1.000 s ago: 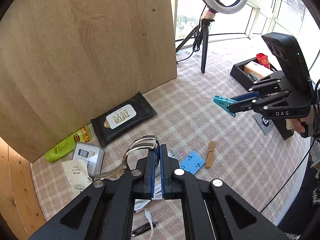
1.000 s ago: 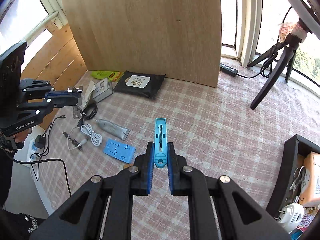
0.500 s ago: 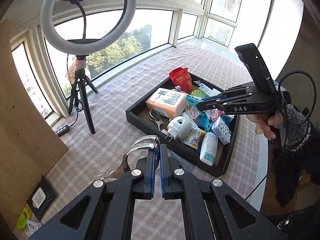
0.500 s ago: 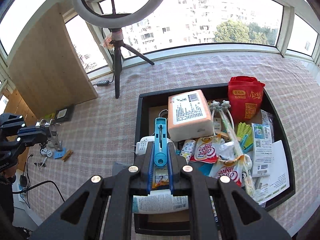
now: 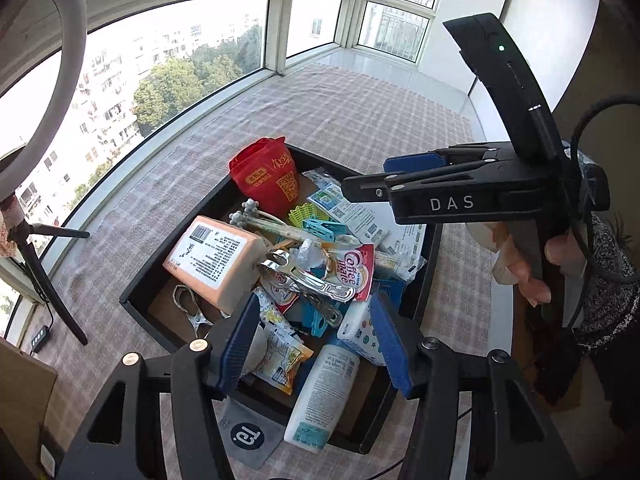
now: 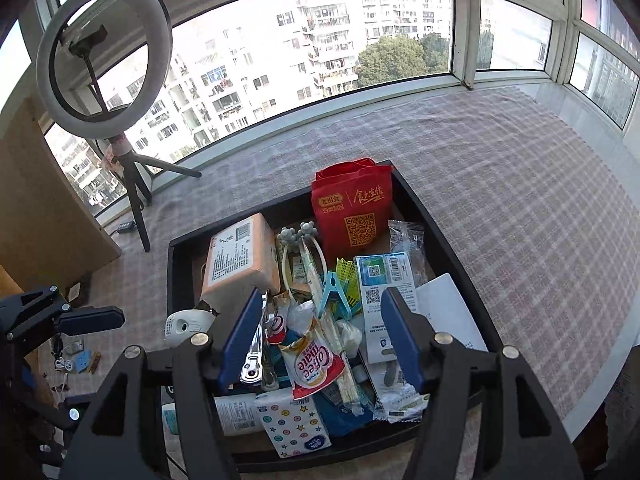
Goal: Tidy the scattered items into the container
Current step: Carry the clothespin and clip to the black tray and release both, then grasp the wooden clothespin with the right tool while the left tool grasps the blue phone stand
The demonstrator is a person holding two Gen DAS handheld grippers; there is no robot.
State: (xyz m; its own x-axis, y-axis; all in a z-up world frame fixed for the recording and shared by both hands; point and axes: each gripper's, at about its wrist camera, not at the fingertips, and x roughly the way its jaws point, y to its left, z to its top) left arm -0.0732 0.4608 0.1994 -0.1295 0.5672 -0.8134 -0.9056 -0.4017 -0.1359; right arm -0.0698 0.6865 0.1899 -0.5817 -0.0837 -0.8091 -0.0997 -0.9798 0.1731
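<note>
I hold my left gripper (image 5: 314, 344) and right gripper (image 6: 320, 338) above the heaped black tray (image 5: 144, 284), both with jaws opening and nothing between them. The metal tongs (image 5: 306, 278) and blue clip (image 6: 334, 294) lie on top of the pile. Perched that loosely, either could slide over the rim if I brush the heap.

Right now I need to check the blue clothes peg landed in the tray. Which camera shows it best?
The right wrist view: the blue clothes peg lies on top of the pile in the black tray, whole and near the centre. The left wrist view also shows it, smaller and farther off, partly hemmed in by the yellow-green clips beside it.
</note>
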